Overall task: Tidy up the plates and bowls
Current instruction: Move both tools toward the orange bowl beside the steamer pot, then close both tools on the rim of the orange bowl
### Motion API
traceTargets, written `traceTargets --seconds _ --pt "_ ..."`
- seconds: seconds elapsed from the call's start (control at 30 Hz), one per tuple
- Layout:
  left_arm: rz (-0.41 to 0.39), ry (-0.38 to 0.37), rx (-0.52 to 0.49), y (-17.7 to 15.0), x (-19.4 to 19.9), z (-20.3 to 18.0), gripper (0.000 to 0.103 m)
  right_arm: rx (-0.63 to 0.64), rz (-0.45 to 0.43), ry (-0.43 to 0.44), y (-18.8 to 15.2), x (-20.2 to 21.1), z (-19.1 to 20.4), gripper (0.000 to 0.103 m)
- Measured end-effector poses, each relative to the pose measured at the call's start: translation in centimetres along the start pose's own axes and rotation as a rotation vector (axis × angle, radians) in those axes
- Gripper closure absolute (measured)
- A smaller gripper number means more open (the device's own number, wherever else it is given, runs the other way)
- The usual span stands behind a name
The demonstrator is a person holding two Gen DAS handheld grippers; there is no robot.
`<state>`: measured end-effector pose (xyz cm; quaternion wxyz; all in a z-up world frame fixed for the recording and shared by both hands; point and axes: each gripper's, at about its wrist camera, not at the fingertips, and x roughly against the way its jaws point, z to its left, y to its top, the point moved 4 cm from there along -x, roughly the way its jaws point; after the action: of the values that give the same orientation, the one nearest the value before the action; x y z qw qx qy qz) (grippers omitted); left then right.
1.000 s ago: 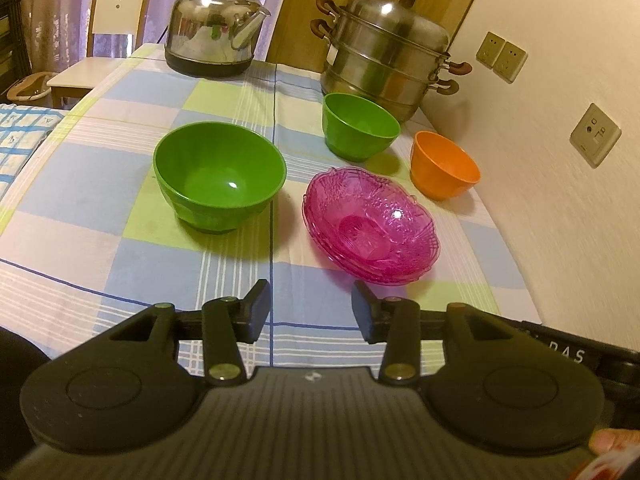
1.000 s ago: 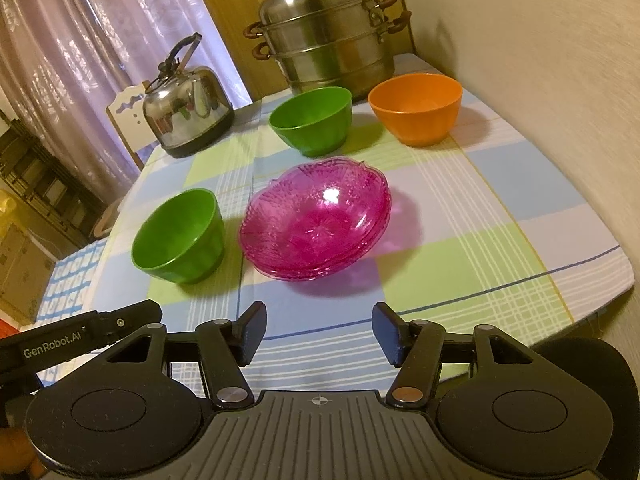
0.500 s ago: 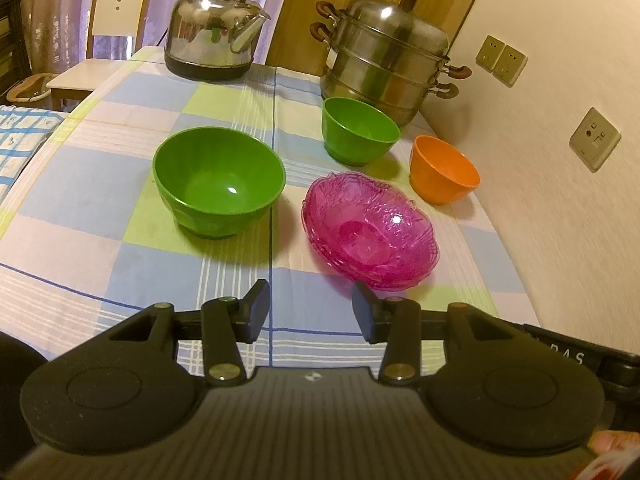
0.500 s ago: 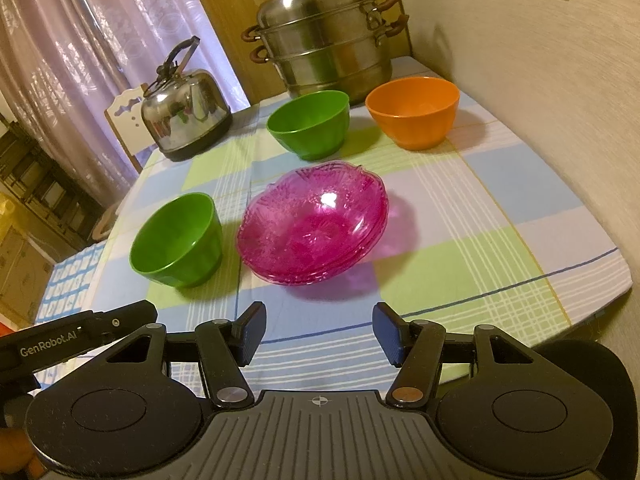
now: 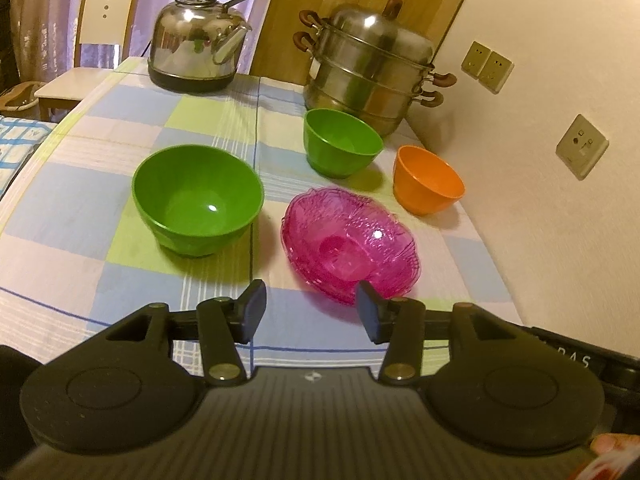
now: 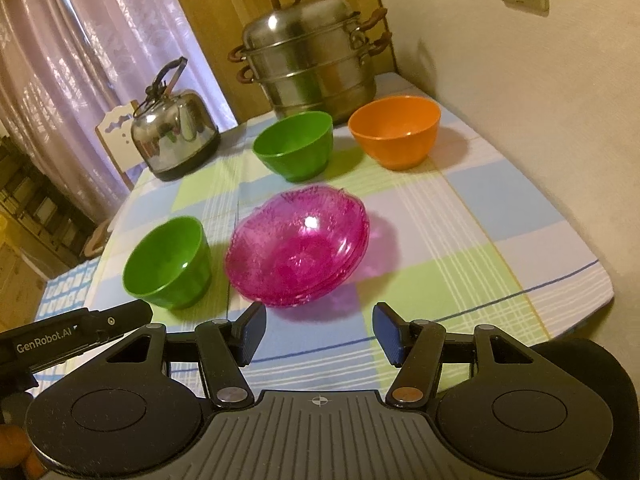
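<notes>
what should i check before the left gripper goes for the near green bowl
1. Left gripper empty: ok, nothing between the fingers; its jaws have just been opening.
2. Right gripper empty: ok, open.
3. Near green bowl upright and empty: ok.
4. Space beside it: ok, a gap separates it from the pink glass bowls.
5. Far green bowl free to receive it: ok, empty, apart from the orange bowl.
6. How many pink bowls are stacked: cannot tell.

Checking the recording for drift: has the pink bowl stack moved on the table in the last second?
No. The pink bowl stack sits on the same tablecloth squares, between the near green bowl and orange bowl; only the cameras shifted.
</notes>
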<state>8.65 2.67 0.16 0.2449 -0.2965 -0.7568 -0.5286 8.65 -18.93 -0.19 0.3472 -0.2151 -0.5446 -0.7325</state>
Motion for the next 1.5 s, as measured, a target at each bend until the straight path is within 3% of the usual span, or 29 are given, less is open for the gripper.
traceTargets --seconds 0.37,0.7,1.07,1.5 --pt "0.006 -0.047 -0.019 2.3 -1.9 -2.4 0.057 -0.028 -0.054 -0.020 2.6 0.1 -1.8 0.044" --pt "0.029 -0.132 -0.049 7.6 -8.9 -7.7 0.057 -0.098 -0.112 -0.090 8.6 -1.9 -7.3 0.044" --pt "0.063 -0.173 -0.064 12.6 -20.6 -12.1 0.057 -0.242 -0.144 -0.138 15.1 -9.2 -12.7 0.044" --pt "0.117 -0.154 -0.078 13.5 -31.4 -13.5 0.064 -0.353 -0.116 -0.151 18.8 -19.2 -16.4 0.044"
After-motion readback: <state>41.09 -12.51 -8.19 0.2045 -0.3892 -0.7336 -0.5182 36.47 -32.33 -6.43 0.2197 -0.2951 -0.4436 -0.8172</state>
